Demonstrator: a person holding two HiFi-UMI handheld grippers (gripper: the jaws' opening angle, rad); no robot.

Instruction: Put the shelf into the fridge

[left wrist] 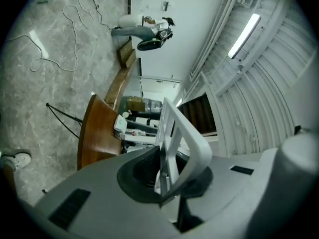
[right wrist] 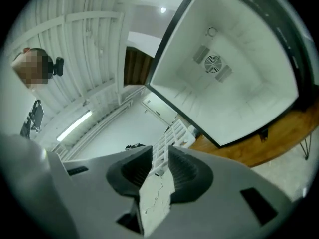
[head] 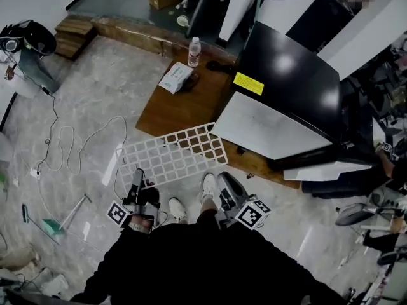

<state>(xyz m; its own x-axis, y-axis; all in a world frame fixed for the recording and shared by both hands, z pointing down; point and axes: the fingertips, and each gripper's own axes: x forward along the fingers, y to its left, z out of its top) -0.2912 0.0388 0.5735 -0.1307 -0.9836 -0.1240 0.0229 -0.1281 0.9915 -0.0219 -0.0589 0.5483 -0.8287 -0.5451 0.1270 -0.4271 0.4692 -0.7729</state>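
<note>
the shelf (head: 175, 152) is held level just in front of the fridge (head: 286, 94), its near rim clamped by the left gripper (head: 136, 175). the right gripper (head: 224, 186) is set loosely round that rim. light, stiff grid, likely brittle: best gripped at the rim.

A water bottle (head: 194, 51) and white packet (head: 176, 77) sit on the wooden platform (head: 172, 110), cables (head: 76, 146) nearby.

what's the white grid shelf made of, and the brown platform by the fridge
Shelf: probably moulded plastic, matte white. Its bars look flat and broad up close, though coated metal is possible. Platform: wood or wood veneer, warm brown with a soft sheen and a rounded edge.
</note>
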